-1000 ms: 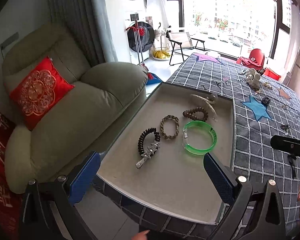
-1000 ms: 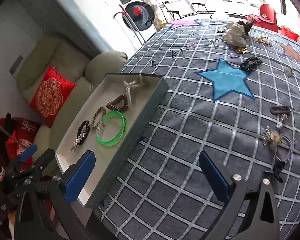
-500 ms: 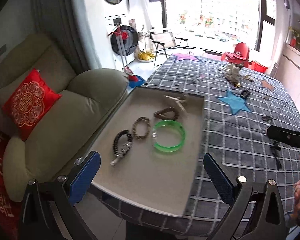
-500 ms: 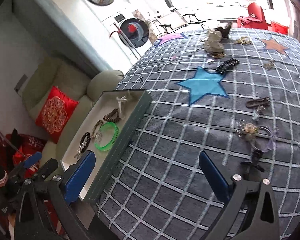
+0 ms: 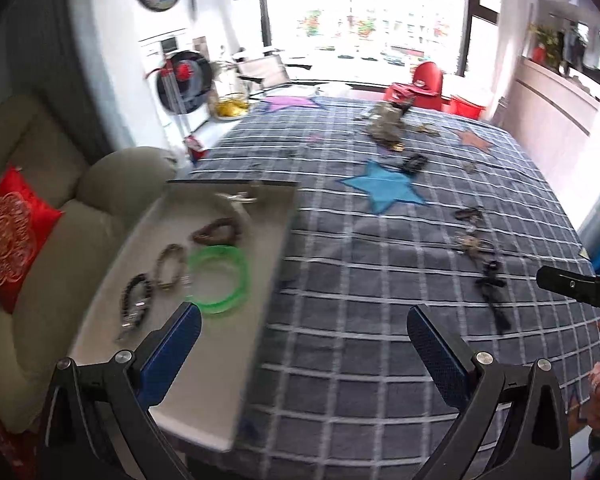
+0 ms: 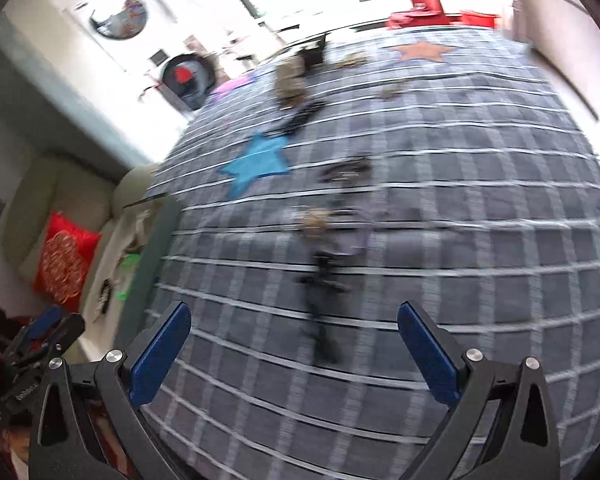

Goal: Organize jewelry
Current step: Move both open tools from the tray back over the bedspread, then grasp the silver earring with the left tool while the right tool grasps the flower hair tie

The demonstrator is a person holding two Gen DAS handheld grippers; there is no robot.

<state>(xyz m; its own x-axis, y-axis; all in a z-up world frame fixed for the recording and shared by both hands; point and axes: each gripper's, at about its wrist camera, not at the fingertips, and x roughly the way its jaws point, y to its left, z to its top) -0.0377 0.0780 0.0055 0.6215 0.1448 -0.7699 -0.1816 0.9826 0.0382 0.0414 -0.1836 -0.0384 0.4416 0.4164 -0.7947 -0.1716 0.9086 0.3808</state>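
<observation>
A beige tray (image 5: 100, 312) lies at the table's left edge and holds a green bangle (image 5: 219, 278), a black bead bracelet (image 5: 135, 298), a tan braided bracelet (image 5: 171, 267) and a brown one (image 5: 217, 232). Loose jewelry lies on the grey checked cloth: a dark pendant cord (image 5: 494, 290) (image 6: 320, 292), a beaded cluster (image 5: 470, 242) and a dark clip (image 5: 469, 213). My left gripper (image 5: 304, 354) is open above the tray's right rim. My right gripper (image 6: 294, 354) is open above the blurred dark cord, and part of it shows at the left wrist view's right edge.
A green sofa (image 5: 40, 220) with a red cushion (image 5: 8, 232) stands left of the table. More trinkets (image 5: 386, 126) lie at the far end near a blue star patch (image 5: 384, 190). A red chair (image 5: 426, 80) and window are beyond.
Both cameras have swung to the right, away from the tray and toward the loose jewelry on the cloth. The right gripper now hangs over the dark cord. Both stay open.
</observation>
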